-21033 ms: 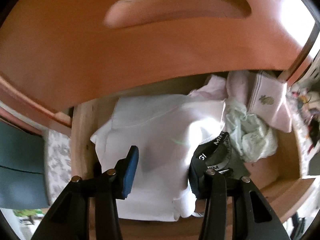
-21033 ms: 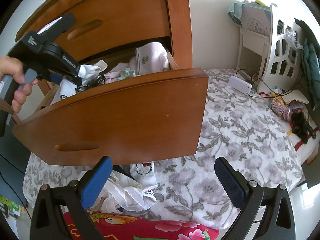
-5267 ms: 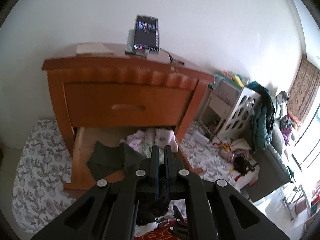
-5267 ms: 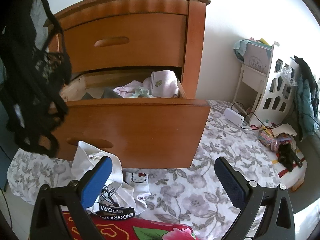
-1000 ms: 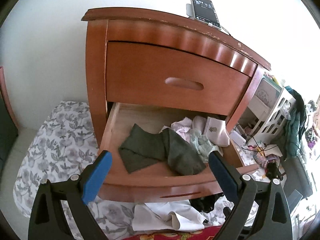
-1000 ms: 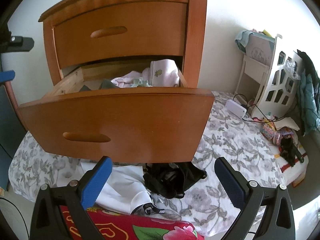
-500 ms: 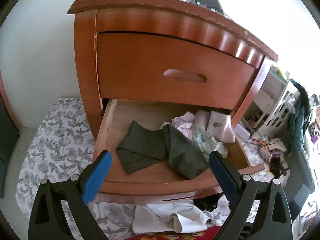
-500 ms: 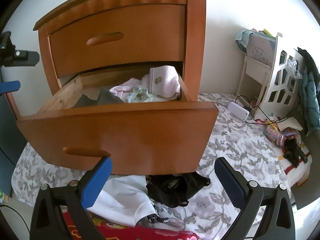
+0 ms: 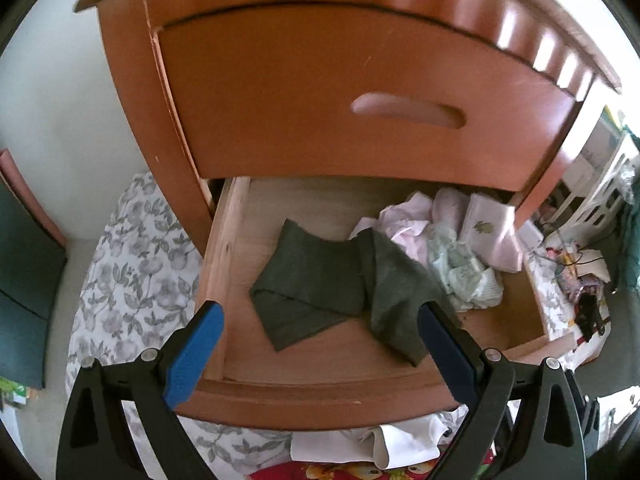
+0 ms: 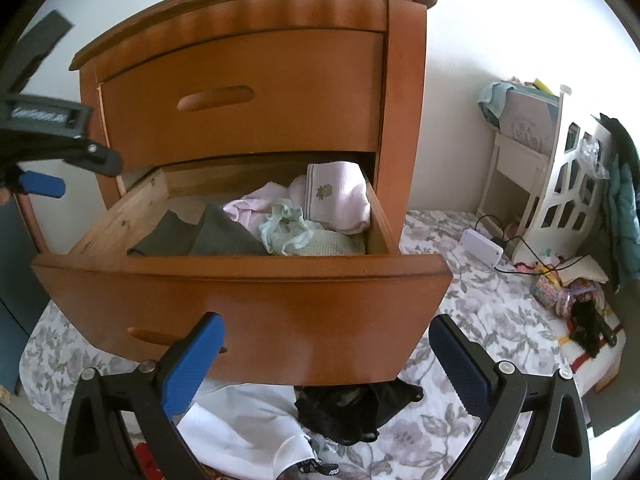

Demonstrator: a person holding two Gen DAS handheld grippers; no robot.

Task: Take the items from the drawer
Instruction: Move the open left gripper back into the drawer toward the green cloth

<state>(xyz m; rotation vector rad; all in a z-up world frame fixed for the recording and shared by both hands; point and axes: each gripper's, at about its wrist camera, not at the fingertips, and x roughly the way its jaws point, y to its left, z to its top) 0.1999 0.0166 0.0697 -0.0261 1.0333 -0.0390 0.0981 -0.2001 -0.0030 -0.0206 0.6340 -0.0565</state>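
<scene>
Both cameras sit closer to the nightstand than half a second ago; left hand-held gripper [image 9: 318,334] has dropped over the open lower wooden drawer [image 9: 304,394], right hand-held gripper [image 10: 326,354] has closed in on the drawer front [image 10: 256,316].

Left hand-held gripper: blue pads spread wide, nothing between them, hovering above the crumpled dark olive-green garment [image 9: 340,284]. Left pad is over the drawer's left wall, right pad overlaps the garment's right edge in the picture; contact can't be told.

Right hand-held gripper: also spread wide and empty, low in front of the drawer.

Drawer contents:
- olive garment lies left-centre on the bare wood bottom, partly folded over itself, right end humped
- pale pink crumpled cloth [image 9: 404,226] behind it, touching
- mint-green lacy bundle [image 9: 464,272] just right of it
- folded pink towel with a small pineapple motif [image 10: 338,198] at the back right corner, leaning against the side wall

Surroundings:
- closed upper drawer with recessed oval handle [image 9: 408,108] overhangs the back of the open one, limiting access from above
- grey floral bedsheet [image 10: 472,308] under and around the nightstand
- white garment [image 10: 244,428] and black lace garment [image 10: 352,408] lie on the sheet below the drawer front, side by side
- white power adapter with black cable [image 10: 482,246] on the sheet to the right
- white cut-out rack [image 10: 560,192] beyond it, with clutter at its base
</scene>
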